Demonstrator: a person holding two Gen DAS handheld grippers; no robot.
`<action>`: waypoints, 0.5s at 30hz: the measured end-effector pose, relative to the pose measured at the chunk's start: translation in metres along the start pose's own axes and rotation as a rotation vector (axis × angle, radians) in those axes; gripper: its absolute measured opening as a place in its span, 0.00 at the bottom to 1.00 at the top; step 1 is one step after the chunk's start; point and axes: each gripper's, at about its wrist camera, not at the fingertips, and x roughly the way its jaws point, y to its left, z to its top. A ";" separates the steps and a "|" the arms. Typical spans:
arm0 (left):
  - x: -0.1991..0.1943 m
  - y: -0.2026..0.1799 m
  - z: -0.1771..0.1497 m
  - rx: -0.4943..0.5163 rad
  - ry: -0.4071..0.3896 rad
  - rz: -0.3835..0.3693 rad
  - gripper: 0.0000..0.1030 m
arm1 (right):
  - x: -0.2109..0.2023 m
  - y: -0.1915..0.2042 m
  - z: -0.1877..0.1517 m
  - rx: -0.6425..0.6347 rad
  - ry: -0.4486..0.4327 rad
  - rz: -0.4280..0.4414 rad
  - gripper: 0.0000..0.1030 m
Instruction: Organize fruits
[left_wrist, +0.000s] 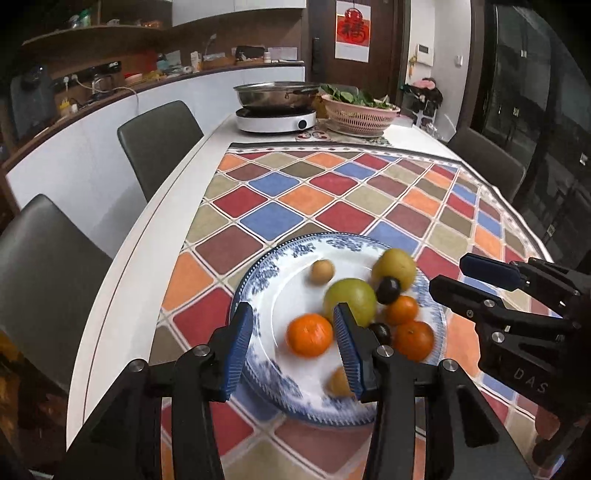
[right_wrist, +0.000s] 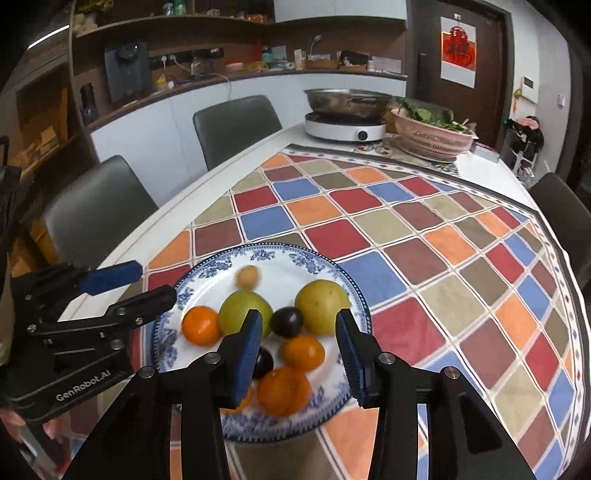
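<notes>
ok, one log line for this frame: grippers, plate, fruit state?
left gripper: open, over round blue-patterned white plate | right gripper: open, over same plate | fruit: all on plate, none gripped

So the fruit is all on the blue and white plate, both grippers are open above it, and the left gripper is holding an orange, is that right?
Not quite: the left gripper holds nothing. In the left wrist view its pads stand apart on either side of an orange that lies on the plate. The right gripper is open too.
</notes>
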 end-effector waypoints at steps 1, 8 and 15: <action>-0.009 -0.002 -0.003 -0.002 -0.008 0.009 0.43 | -0.007 0.000 -0.002 0.003 -0.008 -0.001 0.41; -0.067 -0.014 -0.022 -0.006 -0.076 0.042 0.53 | -0.062 0.005 -0.020 0.012 -0.084 -0.038 0.55; -0.120 -0.031 -0.051 -0.004 -0.150 0.073 0.70 | -0.125 0.011 -0.051 0.024 -0.174 -0.083 0.75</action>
